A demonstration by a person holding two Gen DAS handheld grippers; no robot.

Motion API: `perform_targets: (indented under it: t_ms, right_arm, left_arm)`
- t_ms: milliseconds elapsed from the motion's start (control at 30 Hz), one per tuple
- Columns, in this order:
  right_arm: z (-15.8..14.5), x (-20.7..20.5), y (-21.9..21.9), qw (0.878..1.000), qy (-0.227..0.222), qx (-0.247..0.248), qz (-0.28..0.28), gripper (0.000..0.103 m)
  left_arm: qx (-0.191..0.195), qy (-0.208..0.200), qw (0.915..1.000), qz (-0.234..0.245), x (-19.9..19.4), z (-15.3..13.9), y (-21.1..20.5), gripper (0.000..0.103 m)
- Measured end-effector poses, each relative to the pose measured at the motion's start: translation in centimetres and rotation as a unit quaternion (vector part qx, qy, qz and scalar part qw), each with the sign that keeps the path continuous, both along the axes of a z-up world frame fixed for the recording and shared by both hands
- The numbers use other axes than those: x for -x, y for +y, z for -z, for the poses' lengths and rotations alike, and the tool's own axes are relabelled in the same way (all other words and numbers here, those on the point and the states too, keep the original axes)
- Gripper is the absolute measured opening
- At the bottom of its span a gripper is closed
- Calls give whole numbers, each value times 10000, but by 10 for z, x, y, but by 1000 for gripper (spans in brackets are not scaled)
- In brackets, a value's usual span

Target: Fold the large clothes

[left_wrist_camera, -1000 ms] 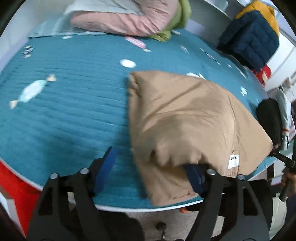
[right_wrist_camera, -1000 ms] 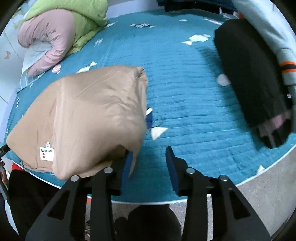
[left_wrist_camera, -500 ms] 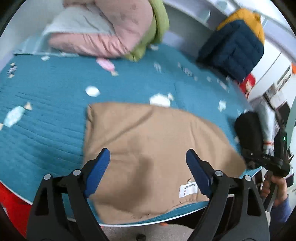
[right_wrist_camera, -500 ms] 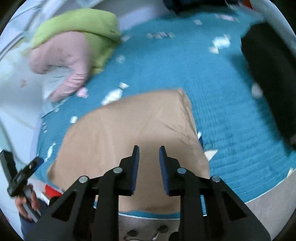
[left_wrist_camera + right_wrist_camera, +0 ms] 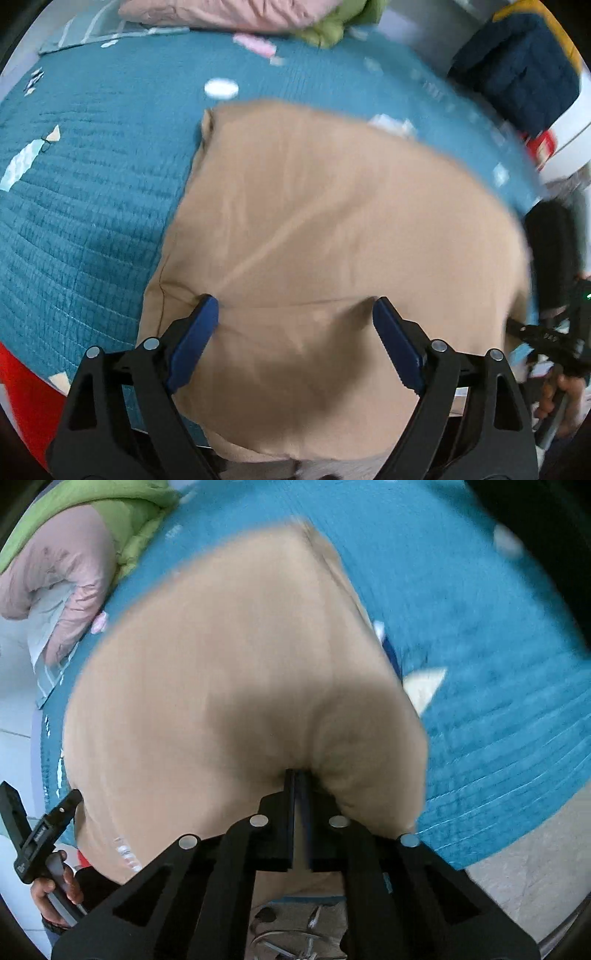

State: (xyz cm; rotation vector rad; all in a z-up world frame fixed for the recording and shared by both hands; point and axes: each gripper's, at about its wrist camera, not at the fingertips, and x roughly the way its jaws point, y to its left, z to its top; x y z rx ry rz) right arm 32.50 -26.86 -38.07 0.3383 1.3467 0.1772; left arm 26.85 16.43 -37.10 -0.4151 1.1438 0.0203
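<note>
A folded tan garment [image 5: 314, 229] lies on the teal bed cover [image 5: 81, 206] near the bed's front edge. My left gripper [image 5: 295, 314] is open, its blue pads resting on the garment's near part. In the right wrist view the garment [image 5: 207, 679] fills the middle, blurred. My right gripper [image 5: 300, 775] is shut with its tips pressed into a pinched fold of the garment's near edge. The right gripper shows at the right edge of the left wrist view [image 5: 554, 336], and the left one at the lower left of the right wrist view [image 5: 37, 834].
Pink and green bedding [image 5: 236, 14] is piled at the bed's far end. A navy and yellow jacket [image 5: 517, 70] lies at the far right. A dark garment [image 5: 546, 539] sits right of the tan one. Grey floor [image 5: 517, 864] lies below the bed edge.
Both grippers moved in over the tan garment. The right gripper closed from open to shut on the garment's near edge. The left gripper stayed open and came down onto the cloth.
</note>
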Motion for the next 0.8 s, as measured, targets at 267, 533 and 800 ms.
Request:
perform_targets:
  t_ms: [267, 533, 800]
  right_arm:
    - [-71, -46, 101, 9906, -1032, -370, -820, 8]
    - [-11, -98, 168, 9930, -401, -79, -1106, 7]
    - [25, -112, 165, 9951, -125, -195, -963, 3]
  left_arm:
    - [864, -245, 9902, -1071, 7, -13, 55, 89]
    - [885, 348, 9892, -1117, -1, 26, 63, 90]
    - [1038, 380, 9886, -1018, -8, 40, 63, 95]
